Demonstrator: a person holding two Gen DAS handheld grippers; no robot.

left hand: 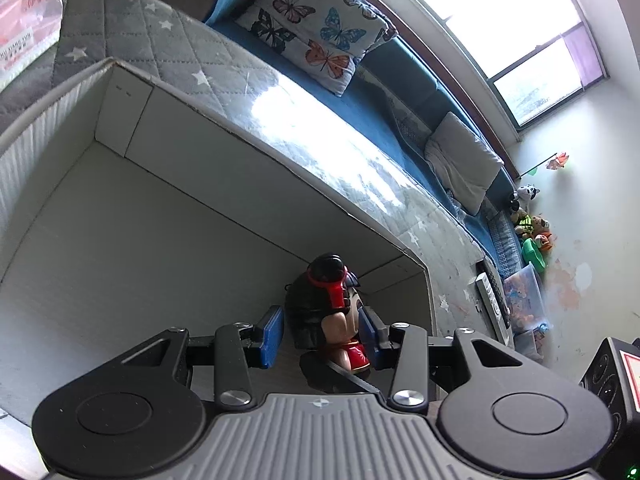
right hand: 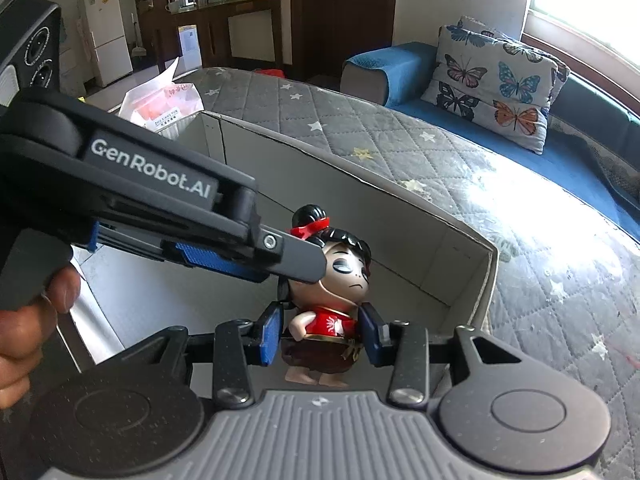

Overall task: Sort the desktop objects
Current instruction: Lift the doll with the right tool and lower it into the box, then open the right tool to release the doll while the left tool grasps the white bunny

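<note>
Left gripper reaches in level from the left — fingers spread wide beside the figurine head. Right gripper brackets its torso, pads apart, inside the white box.

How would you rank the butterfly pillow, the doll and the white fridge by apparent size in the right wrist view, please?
1. Butterfly pillow, largest.
2. Doll, though it sits nearest the camera, so it looks bigger than it is.
3. White fridge, smallest, because it is far off.
</note>
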